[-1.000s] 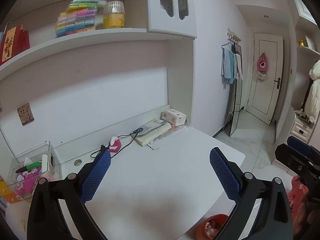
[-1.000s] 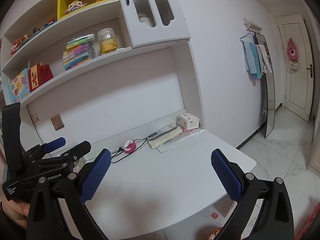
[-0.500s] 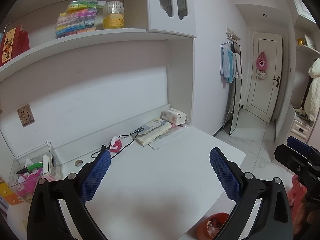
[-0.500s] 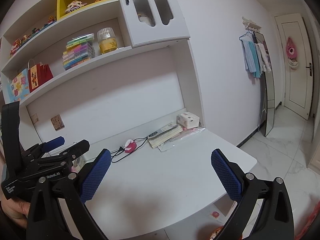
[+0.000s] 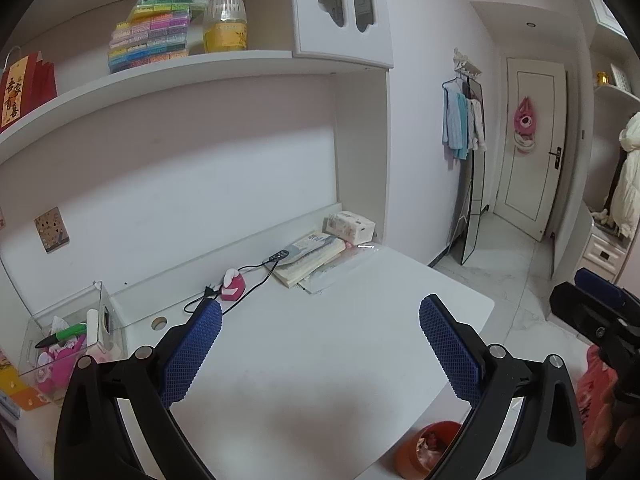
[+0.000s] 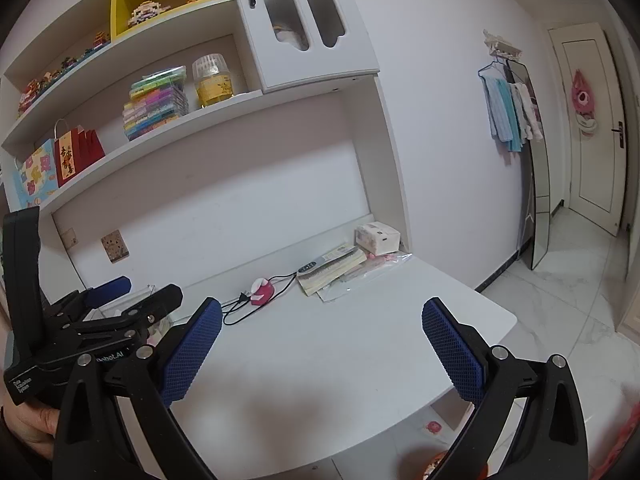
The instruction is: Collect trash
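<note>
A white surface (image 5: pixel 320 360) stands against a pale wall (image 5: pixel 180 184). Above it run white shelves (image 5: pixel 160 76) and a cabinet (image 5: pixel 340 12). Right of it lie a marble floor (image 5: pixel 516 264) and a door (image 5: pixel 528 148).

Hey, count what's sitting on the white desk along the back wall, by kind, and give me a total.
Tissue box: 1
Book: 1
Plastic sleeve: 1
Pink gadget with black cord: 1
Clear bin: 1
Total: 5
</note>
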Demonstrator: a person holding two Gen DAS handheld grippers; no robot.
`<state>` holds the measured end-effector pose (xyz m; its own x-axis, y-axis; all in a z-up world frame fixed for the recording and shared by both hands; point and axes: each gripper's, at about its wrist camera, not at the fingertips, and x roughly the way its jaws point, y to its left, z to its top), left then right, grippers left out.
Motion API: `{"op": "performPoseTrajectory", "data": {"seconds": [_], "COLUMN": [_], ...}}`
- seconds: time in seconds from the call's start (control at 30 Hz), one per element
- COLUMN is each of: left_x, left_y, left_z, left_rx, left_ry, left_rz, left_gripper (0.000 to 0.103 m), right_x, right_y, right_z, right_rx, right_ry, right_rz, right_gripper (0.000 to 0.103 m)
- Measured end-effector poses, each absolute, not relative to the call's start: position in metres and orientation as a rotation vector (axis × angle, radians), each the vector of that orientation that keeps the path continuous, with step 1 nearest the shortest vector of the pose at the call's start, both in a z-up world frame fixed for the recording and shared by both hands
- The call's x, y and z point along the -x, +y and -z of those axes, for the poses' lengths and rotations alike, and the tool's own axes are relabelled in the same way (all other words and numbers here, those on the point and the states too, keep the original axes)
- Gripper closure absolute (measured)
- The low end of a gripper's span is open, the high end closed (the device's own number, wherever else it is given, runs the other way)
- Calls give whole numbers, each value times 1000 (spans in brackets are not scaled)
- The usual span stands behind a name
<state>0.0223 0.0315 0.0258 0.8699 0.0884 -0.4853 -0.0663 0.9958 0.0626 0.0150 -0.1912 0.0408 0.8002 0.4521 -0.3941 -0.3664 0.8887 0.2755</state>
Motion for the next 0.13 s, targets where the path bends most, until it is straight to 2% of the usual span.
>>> {"op": "performPoseTrajectory", "data": {"seconds": [0.13], "left_x": [-21], "left_y": [32], "left_z": [-24], "left_rx": [-42], "left_ry": [513], "left_rz": [-62], "left_gripper": [5], "right_x": [-17], "right_y": [-190], "right_z": [-39], "right_rx": [-194], "right_ry": [478], "right_rz": [-443], "right_gripper": [5]}}
